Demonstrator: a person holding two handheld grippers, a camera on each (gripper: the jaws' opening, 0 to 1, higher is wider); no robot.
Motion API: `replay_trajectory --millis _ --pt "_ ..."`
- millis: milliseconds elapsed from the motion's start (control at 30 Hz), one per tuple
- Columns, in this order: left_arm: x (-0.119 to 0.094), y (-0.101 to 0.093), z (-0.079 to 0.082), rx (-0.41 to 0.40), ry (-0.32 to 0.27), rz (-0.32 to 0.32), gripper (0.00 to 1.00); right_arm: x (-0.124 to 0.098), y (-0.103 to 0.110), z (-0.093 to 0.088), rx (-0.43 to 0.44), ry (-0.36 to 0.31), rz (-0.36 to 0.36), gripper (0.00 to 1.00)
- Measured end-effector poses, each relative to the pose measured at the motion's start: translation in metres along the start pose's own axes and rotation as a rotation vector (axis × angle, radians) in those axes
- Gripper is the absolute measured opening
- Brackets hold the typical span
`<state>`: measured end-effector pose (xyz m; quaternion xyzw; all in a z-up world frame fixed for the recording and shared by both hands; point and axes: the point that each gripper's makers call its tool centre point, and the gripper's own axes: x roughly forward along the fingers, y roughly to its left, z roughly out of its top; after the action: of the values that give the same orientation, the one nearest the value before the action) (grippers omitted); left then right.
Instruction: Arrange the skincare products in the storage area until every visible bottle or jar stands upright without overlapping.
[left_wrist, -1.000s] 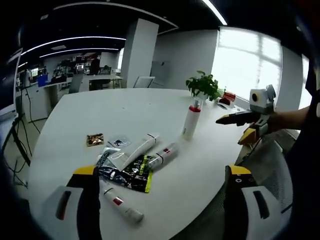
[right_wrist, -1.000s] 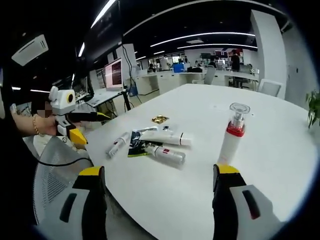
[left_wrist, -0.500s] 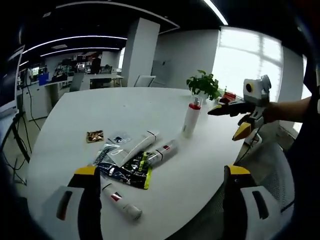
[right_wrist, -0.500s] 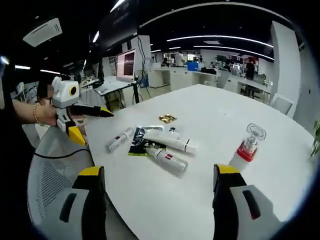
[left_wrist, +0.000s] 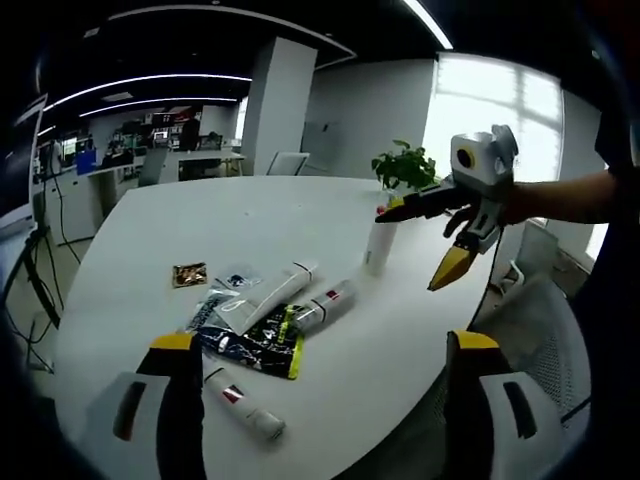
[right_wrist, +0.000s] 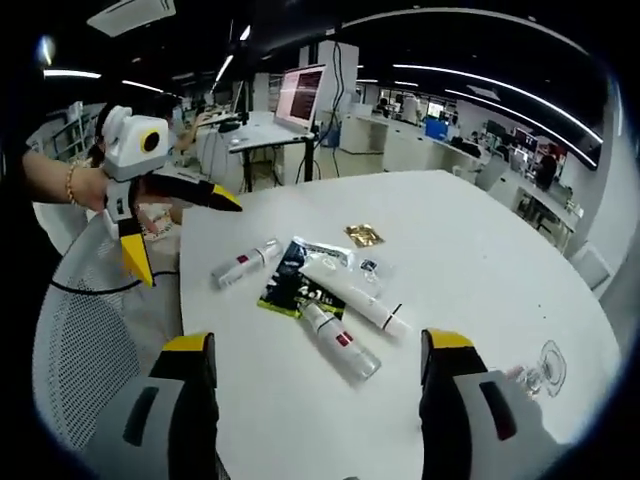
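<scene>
On the white table one pump bottle stands upright near the far edge, apparently already placed. Three tubes lie flat among sachets, long axes along the tabletop, so righting remains. Right gripper hangs by the bottle, jaws spread, holding nothing; left gripper likewise agape, off the table edge.
</scene>
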<state>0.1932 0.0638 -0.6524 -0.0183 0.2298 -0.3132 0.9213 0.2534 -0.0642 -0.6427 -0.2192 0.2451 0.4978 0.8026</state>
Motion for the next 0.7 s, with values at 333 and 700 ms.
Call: replay_trajectory --millis 333,700 --pt "0.001 -0.009 0.0 0.006 -0.001 -0.031 0.94 0.028 -0.03 0.046 -0.139 0.058 0.057 0.78" --pt "0.002 -0.011 0.0 -0.002 -0.007 -0.046 0.94 0.081 -0.035 0.049 -0.272 0.188 0.185 0.75"
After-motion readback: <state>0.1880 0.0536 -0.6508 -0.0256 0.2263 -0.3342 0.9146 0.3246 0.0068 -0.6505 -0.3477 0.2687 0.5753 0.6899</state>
